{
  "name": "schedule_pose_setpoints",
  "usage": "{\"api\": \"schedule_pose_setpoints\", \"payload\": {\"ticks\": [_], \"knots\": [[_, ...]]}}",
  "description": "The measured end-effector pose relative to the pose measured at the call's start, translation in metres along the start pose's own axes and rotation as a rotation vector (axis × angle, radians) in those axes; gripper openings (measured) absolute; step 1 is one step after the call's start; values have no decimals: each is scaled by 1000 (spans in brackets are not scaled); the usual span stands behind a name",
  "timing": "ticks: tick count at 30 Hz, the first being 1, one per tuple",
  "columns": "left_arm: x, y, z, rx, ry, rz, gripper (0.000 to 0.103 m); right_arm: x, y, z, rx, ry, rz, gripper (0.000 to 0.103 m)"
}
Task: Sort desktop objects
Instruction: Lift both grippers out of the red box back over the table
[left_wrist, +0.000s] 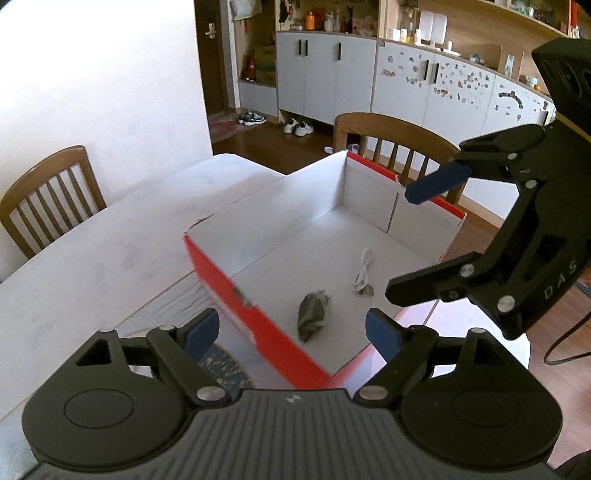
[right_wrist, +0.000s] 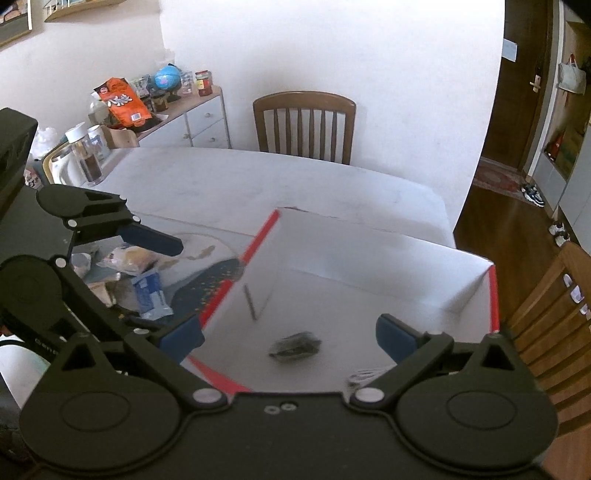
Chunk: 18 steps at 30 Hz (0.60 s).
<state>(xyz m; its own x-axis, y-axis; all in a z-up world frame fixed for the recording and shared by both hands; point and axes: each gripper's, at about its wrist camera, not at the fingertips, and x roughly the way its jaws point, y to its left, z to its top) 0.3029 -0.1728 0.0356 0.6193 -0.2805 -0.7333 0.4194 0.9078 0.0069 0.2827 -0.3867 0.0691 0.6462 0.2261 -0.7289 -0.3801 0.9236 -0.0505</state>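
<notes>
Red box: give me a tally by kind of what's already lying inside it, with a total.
In the red box:
Grey striped bundle: 1
White cable: 1
Thin dark stick, seen only from the right wrist: 1
Total: 3
Both claws, left and right, are open and hold nothing.
</notes>
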Motion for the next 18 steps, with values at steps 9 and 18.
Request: {"api": "schedule_pose_setpoints", "payload": {"ticks": [9, 18], "knots": [[-39, 31, -33, -25, -27, 6, 86, 3, 58, 0, 7, 6, -12, 102], [-72, 56, -70, -19, -35, -10, 86, 8, 115, -3, 21, 10, -26, 102]]}}
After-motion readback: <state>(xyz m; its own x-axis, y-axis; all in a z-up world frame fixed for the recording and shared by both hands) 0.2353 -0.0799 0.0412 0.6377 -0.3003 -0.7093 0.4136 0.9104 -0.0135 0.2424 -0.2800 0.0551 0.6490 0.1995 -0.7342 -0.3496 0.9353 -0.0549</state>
